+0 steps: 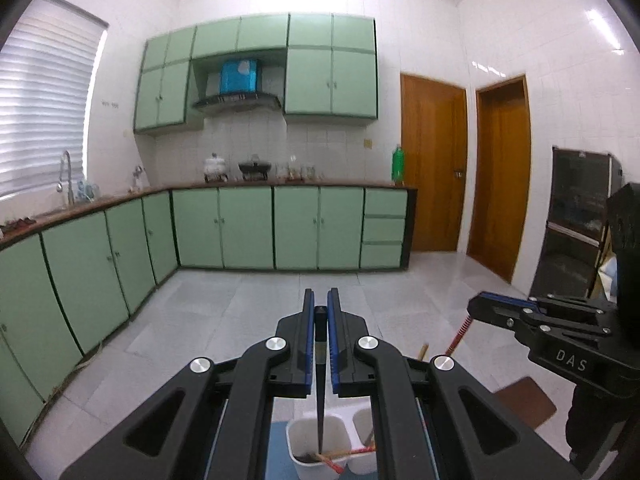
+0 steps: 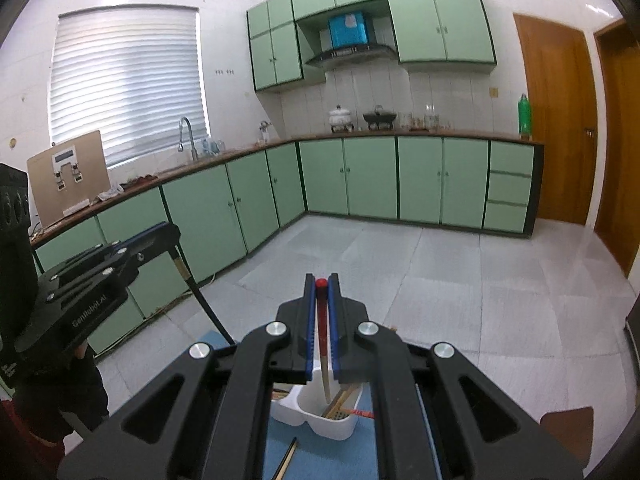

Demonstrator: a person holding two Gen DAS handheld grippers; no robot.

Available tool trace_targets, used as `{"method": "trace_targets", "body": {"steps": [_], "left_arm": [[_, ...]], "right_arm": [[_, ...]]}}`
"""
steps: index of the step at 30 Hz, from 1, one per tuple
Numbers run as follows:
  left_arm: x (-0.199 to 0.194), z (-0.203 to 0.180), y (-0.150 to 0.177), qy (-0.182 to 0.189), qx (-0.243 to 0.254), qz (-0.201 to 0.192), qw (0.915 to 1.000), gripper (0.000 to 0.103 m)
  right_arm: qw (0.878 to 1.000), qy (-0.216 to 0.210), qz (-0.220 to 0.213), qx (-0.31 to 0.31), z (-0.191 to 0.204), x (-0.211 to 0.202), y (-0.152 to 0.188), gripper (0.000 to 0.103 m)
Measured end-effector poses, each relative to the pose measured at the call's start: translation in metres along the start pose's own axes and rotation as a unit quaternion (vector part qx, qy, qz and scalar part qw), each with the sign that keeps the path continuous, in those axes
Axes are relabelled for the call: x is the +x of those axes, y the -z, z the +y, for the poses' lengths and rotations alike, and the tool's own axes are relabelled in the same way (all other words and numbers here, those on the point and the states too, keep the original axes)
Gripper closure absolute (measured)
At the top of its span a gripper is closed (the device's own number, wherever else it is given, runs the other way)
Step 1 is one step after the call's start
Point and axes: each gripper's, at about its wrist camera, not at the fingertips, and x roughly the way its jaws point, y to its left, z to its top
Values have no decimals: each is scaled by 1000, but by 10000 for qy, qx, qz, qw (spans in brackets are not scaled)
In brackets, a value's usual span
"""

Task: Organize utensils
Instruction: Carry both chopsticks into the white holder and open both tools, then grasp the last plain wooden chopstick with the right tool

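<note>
Green kitchen cabinets [image 1: 248, 228] line two walls; pale tiled floor. Below my claws: white divided caddy [image 2: 320, 420] on a blue mat [image 2: 320, 452], several chopsticks already in its compartments. My left claw [image 1: 321, 312]: clamped tight on one black chopstick [image 1: 320, 400], tip hanging over the caddy's left compartment. My right claw [image 2: 321, 292]: clamped tight on one red-topped chopstick [image 2: 322, 332], tip above the caddy.

Both grippers are held raised and angled slightly downward, side by side. The left gripper [image 1: 320, 300] is clamped on a thin dark stick, and the right gripper [image 2: 321, 284] on a red-topped one.
</note>
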Motion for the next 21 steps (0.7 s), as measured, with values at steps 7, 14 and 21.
{"method": "trace_targets", "body": {"steps": [7,14,21], "left_arm": [[15,6,24,127,-174,378,9991,89],[-12,7,20,113,-178,213,9995,69],[-59,1,38,50,-171,107,9998,54]], "right_arm": [[9996,68,256,-114,10,17,18,91],[9997,242,89,25,4,-4,24,71],[9985,506,-137,-125,11,-54,54,34]]}}
